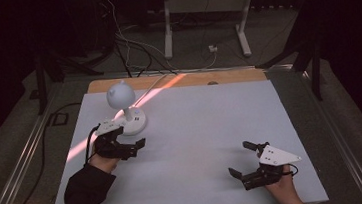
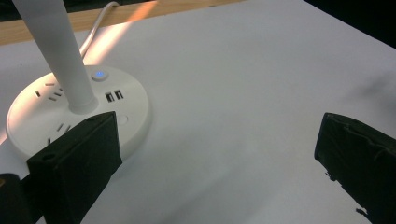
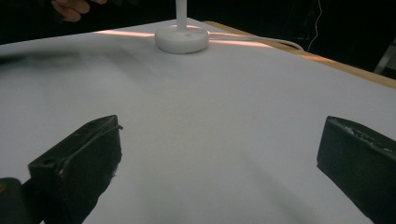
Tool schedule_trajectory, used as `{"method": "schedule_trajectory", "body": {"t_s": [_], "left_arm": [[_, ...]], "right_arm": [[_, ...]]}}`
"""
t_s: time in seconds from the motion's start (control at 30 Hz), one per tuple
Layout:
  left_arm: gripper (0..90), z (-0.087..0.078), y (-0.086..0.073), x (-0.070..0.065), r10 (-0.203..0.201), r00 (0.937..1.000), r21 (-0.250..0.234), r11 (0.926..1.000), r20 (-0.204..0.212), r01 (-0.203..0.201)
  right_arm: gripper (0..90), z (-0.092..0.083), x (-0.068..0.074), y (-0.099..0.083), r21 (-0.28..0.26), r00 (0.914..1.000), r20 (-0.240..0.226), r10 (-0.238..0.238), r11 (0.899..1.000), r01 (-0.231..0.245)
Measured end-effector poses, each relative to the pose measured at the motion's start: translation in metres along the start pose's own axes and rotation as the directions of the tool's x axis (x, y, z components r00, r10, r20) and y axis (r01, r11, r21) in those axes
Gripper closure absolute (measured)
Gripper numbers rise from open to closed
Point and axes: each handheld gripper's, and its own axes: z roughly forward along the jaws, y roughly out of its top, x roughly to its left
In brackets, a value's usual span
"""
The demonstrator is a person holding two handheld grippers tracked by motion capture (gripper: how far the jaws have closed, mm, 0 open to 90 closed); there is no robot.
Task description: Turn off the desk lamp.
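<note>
A white desk lamp stands at the back left of the table, with a round head on a thin stem and a disc base. The base carries sockets, two USB ports and a small button lit blue. My left gripper is open just in front of the base, its jaws wide apart with bare table between them; one jaw overlaps the base rim in the left gripper view. My right gripper rests open at the front right, nothing between its jaws, the lamp base far ahead.
The white sheet covers a wooden table whose bare edge runs along the back. A streak of warm light crosses the back left corner. The lamp's white cord leads off the back. Cables and a metal frame are on the dark floor behind.
</note>
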Motion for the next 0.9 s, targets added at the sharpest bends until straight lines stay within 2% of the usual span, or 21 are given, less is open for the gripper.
{"method": "schedule_trajectory", "body": {"t_s": [0.37,0.57,0.73,0.9], "left_arm": [[0.7,-0.022,-0.025,-0.011,0.037,0.9985,0.0,0.9993,0.04,-0.037],[0.7,-0.026,-0.044,-0.018,0.063,0.9951,0.005,0.998,0.076,-0.063],[0.7,-0.028,-0.059,-0.02,0.068,0.993,-0.006,0.9977,0.097,-0.067],[0.7,-0.027,-0.07,-0.02,0.092,0.9915,-0.001,0.9957,0.092,-0.092]], "right_arm": [[0.0,0.001,0.0,0.0,0.003,1.0,-0.004,0.004,1.0,-0.004],[0.0,0.002,0.0,0.0,0.004,1.0,-0.004,0.004,1.0,-0.004],[0.0,0.002,0.0,0.0,0.005,1.0,-0.003,0.006,1.0,-0.006],[0.0,0.002,0.0,0.0,0.006,1.0,-0.004,0.006,1.0,-0.006]]}}
